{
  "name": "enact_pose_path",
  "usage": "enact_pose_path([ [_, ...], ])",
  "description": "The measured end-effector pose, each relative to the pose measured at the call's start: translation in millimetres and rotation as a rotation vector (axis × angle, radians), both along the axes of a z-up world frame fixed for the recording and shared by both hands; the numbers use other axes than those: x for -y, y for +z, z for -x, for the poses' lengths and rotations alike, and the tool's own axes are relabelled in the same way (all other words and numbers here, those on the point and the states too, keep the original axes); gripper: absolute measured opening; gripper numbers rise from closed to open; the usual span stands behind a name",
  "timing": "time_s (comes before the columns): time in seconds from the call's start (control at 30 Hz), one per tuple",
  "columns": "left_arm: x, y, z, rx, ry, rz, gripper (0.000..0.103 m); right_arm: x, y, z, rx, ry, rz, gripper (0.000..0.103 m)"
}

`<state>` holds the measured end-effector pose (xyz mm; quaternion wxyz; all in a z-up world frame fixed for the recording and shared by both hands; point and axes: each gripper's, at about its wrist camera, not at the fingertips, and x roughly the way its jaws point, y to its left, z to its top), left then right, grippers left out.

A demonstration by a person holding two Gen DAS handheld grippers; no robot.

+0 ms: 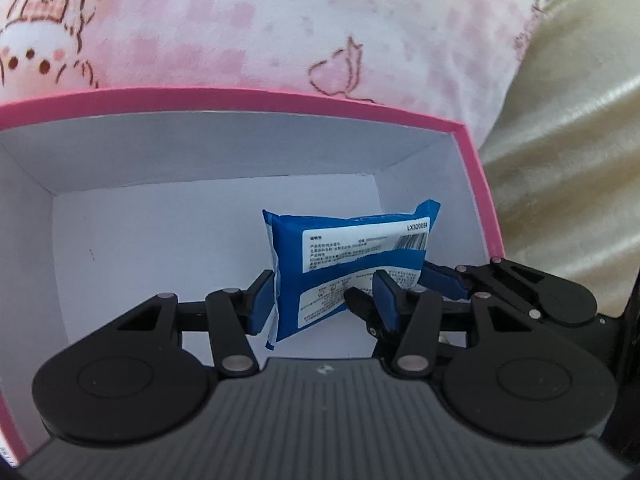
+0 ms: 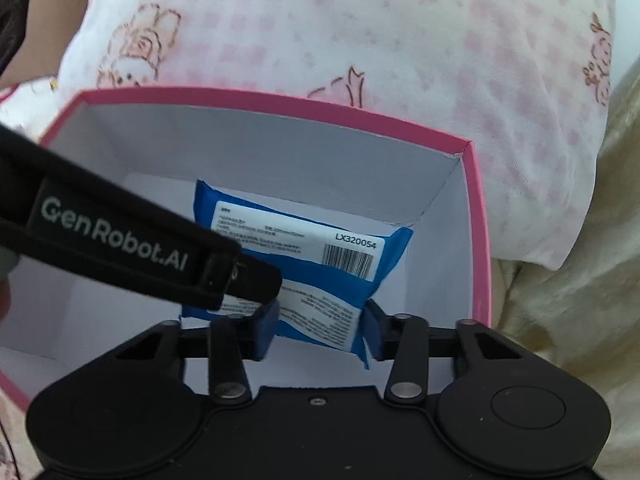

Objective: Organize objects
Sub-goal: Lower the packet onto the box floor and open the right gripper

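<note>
A blue packet (image 1: 352, 256) with white printed labels and a barcode stands on edge inside a white box with a pink rim (image 1: 240, 98), toward its right wall. My left gripper (image 1: 324, 304) is shut on the packet's lower part, one blue pad on each face. In the right wrist view the same packet (image 2: 320, 264) lies tilted between the pads of my right gripper (image 2: 320, 328), which press its near corner. The left gripper's black body crosses that view from the left and covers the packet's left end. Both grippers reach down into the box (image 2: 280, 102).
The box rests on a pink-and-white checked plush blanket (image 1: 280, 20) with bear drawings. Shiny beige fabric (image 1: 560, 160) lies to the right of the box. The left part of the box floor (image 1: 140, 260) is bare white.
</note>
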<state>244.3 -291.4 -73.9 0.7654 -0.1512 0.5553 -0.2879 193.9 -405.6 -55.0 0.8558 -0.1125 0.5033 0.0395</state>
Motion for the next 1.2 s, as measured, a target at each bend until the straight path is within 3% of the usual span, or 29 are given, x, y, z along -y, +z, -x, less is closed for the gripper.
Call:
enact_pose_path([
  [0.27, 8, -15, -4, -0.043, 0.017, -0.02, 0.05, -12, -17, -9, -0.025, 0.017, 0.126, 0.046],
  [0.63, 7, -20, -24, -0.059, 0.063, -0.009, 0.052, -6, -18, -26, -0.052, -0.023, 0.122, 0.042],
  [0.7, 9, -17, -27, -0.038, 0.057, -0.005, 0.053, -5, -18, -27, -0.053, -0.044, 0.14, 0.036],
  [0.83, 10, -12, -27, 0.002, 0.055, -0.004, 0.054, -9, -16, -23, -0.008, -0.059, 0.185, 0.033],
  [0.97, 13, -13, -28, 0.013, 0.062, -0.002, 0.053, -7, -11, -16, 0.031, -0.066, 0.17, 0.033],
  [1.07, 12, -13, -27, 0.022, 0.07, 0.01, 0.053, -12, -3, -4, 0.095, -0.031, 0.202, 0.039],
  [1.1, 12, -11, -26, 0.03, 0.066, 0.006, 0.053, -14, 1, 1, 0.119, -0.024, 0.222, 0.045],
  [1.2, 16, -2, -15, 0.082, 0.043, -0.03, 0.056, -12, 12, 16, 0.168, -0.025, 0.206, 0.048],
])
